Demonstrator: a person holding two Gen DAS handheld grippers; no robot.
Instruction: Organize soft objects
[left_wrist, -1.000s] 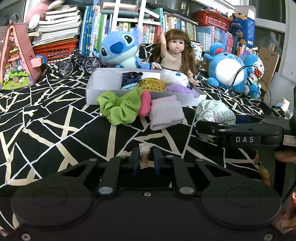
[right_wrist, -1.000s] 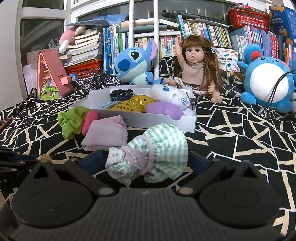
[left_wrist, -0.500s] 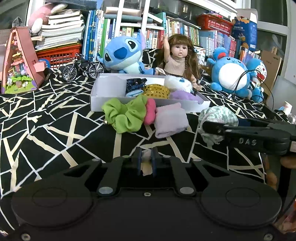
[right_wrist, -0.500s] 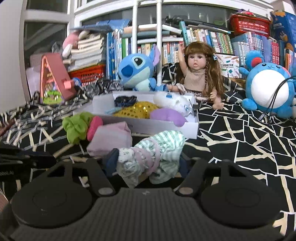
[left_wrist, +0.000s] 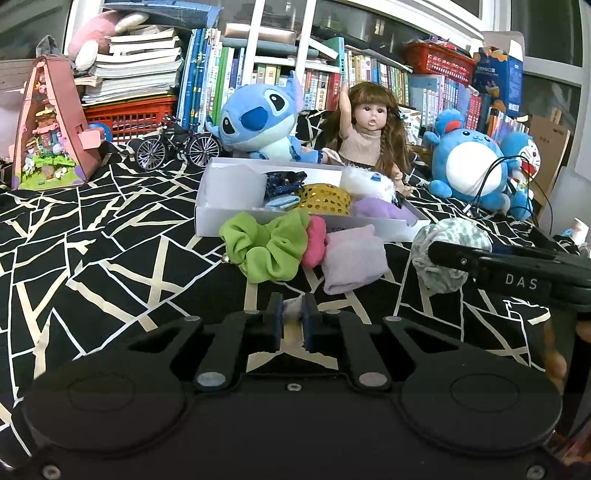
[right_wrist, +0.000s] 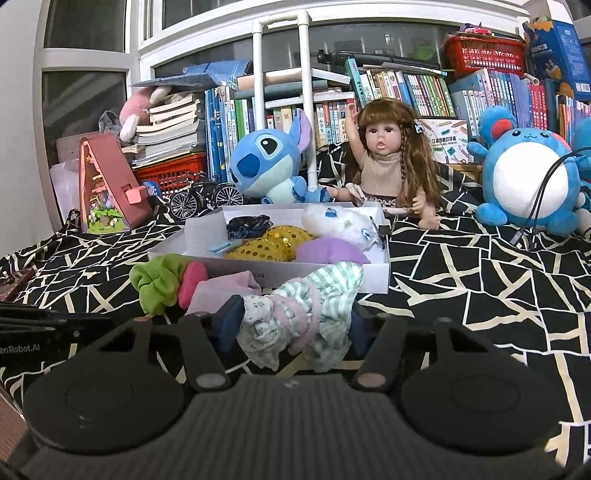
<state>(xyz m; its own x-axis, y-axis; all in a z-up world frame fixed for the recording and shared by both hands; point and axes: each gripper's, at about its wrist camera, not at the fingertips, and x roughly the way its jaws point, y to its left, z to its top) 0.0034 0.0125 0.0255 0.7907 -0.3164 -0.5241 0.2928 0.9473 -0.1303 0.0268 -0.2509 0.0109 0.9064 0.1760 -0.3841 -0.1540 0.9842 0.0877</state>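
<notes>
"das" on the right claw's arm (left_wrist: 524, 282); "nrobot.ai" on the left's (right_wrist: 22, 349).

Both views are evenly and rather dimly lit from above, with dark window panes behind. Soft shadows are cast beneath the objects. Strong barrel distortion bends the edges, the corners are vignetted, and focus is held throughout.

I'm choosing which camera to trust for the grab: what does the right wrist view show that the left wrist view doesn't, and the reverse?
Right wrist only: the right gripper closing, both pads pressing the green striped cloth bundle, its floral and pink folds visible.

Left wrist only: the left gripper, shut and empty, and the right gripper seen from the side.

Both: the white box, the green scrunchie, the pink item and the folded lilac cloth in front of it.
</notes>
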